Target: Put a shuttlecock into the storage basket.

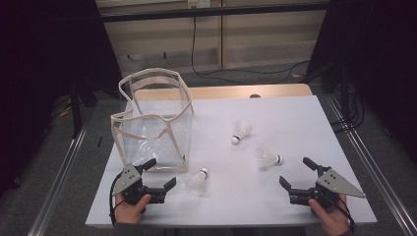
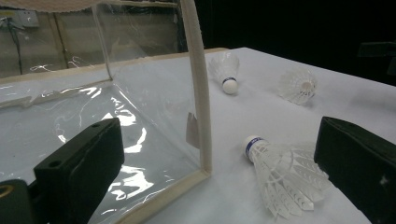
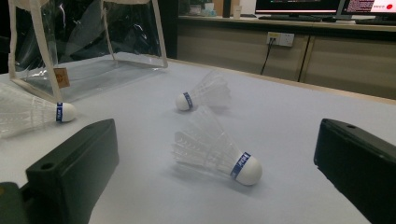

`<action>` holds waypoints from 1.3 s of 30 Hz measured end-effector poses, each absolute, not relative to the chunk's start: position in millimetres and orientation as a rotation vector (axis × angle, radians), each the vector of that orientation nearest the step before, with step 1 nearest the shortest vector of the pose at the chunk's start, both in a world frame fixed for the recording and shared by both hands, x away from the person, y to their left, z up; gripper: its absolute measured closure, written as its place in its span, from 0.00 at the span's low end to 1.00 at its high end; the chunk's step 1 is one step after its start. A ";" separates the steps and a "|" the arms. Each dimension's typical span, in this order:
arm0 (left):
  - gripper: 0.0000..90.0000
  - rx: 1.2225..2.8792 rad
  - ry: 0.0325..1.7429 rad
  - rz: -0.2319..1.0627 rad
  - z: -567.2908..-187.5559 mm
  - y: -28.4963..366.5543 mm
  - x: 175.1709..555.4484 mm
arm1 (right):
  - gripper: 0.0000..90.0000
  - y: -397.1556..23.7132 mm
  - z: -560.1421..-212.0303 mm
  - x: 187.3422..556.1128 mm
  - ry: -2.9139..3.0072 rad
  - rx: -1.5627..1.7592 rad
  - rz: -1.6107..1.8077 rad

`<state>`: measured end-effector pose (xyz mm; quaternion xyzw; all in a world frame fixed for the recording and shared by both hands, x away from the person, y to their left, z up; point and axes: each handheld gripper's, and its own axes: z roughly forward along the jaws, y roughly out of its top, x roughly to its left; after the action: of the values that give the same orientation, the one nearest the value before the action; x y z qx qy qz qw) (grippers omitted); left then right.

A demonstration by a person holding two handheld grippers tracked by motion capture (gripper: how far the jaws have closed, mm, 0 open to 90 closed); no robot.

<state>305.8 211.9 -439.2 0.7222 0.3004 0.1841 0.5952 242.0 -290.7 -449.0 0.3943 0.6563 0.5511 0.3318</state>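
Note:
A clear plastic bag [image 1: 152,123] with cream trim stands open at the table's left. Three white shuttlecocks lie on the white tabletop: one [image 1: 197,181] by the bag's front corner, one [image 1: 241,131] mid-table, one [image 1: 268,158] to the right. My left gripper [image 1: 162,172] is open at the front left, between the bag's corner and the nearest shuttlecock. In the left gripper view that shuttlecock [image 2: 280,172] lies just inside the right jaw, with the bag's trim [image 2: 201,93] ahead. My right gripper [image 1: 294,171] is open and faces the right shuttlecock [image 3: 215,151], which lies ahead between its jaws.
The white tabletop [image 1: 295,113] ends at a wooden strip [image 1: 236,91] at the back. Metal rails [image 1: 366,157] run along both sides, and cables [image 1: 246,71] lie on the floor behind. Monitors [image 3: 299,5] and a wall socket [image 3: 277,38] sit beyond the table.

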 end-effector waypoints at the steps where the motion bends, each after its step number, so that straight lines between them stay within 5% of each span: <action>1: 0.02 1.679 0.699 0.423 -439.4 211.6 306.0 | 0.00 -290.9 -449.0 242.0 1.715 1.031 1.446; 39: 0.07 1.744 0.702 0.383 -437.6 191.7 305.3 | 0.00 -291.7 -446.9 240.5 1.713 1.008 1.446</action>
<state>305.3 191.7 -437.6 0.7442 0.2996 0.1636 0.5742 240.5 -291.7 -446.9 0.3864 0.6564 0.5544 0.3352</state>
